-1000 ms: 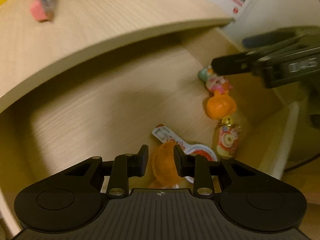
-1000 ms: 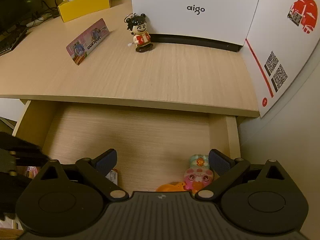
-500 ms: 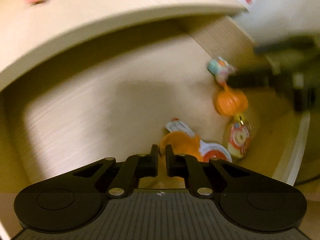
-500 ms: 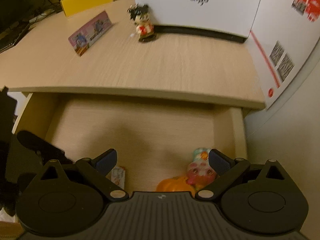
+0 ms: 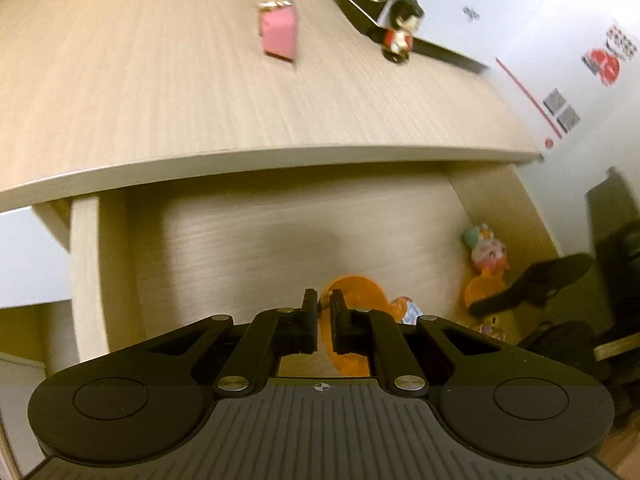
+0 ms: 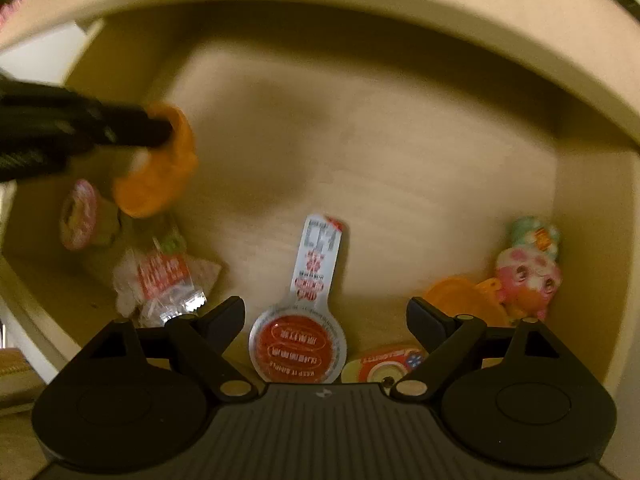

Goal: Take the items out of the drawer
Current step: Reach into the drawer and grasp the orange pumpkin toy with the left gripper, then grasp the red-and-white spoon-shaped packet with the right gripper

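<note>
The wooden drawer (image 6: 380, 128) stands pulled out under the desk top. My left gripper (image 5: 324, 300) is shut on an orange cup-shaped toy (image 5: 356, 292), held clear of the drawer floor; in the right wrist view the toy (image 6: 160, 176) hangs at the left. My right gripper (image 6: 325, 308) points down into the drawer, its jaws closing. A white spoon-shaped packet with a red round end (image 6: 298, 344) lies between its fingers, untouched by the pads.
Also in the drawer are a pink doll toy (image 6: 524, 276), an orange piece (image 6: 464, 296), a clear red-printed wrapper (image 6: 164, 280), a round pink item (image 6: 78, 214) and a yellow-red item (image 6: 384, 364). The desk top (image 5: 160, 100) bears a pink packet (image 5: 278, 34) and a figurine (image 5: 400, 32).
My left gripper shut on the orange toy and lifted it away to the left. My right gripper tipped downward, sank into the drawer, and its jaws narrowed.
</note>
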`<move>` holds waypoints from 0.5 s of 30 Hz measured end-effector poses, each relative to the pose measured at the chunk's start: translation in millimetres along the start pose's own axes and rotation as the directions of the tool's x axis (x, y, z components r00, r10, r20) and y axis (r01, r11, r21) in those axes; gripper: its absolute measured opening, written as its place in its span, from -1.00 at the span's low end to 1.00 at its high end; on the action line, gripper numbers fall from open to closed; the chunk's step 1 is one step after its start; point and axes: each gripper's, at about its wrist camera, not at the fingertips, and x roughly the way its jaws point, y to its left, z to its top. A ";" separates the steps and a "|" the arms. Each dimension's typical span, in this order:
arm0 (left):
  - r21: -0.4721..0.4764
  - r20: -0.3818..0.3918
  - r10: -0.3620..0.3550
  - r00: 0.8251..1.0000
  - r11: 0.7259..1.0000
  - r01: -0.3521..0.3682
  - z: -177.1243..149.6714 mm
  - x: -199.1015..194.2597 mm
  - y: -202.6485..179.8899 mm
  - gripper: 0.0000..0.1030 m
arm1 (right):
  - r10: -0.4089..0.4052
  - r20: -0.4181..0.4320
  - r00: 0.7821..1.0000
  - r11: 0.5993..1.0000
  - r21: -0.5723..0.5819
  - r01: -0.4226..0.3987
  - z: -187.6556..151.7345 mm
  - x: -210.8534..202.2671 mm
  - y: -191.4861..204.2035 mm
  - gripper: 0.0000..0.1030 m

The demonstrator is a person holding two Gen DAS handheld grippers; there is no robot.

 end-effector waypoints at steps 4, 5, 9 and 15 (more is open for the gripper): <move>-0.020 0.009 -0.015 1.000 1.000 0.015 -2.6 -0.6 -0.3 -0.84 | -0.027 -0.075 0.997 0.999 -0.048 0.023 10.6 15.9 7.6 0.25; -0.023 0.009 -0.013 1.000 1.000 0.014 -3.0 1.3 -1.6 -0.84 | -0.018 -0.080 0.997 0.998 -0.054 0.014 12.1 16.6 8.7 0.14; -0.042 0.021 -0.014 1.000 0.999 0.015 -5.8 -1.9 2.0 -0.84 | 0.006 -0.068 0.998 0.998 -0.055 -0.010 20.2 15.6 10.9 -0.30; -0.070 0.032 -0.006 0.999 0.997 0.008 -6.5 -5.5 8.2 -0.84 | -0.015 -0.062 0.998 0.997 -0.083 0.009 27.2 16.4 16.0 -0.07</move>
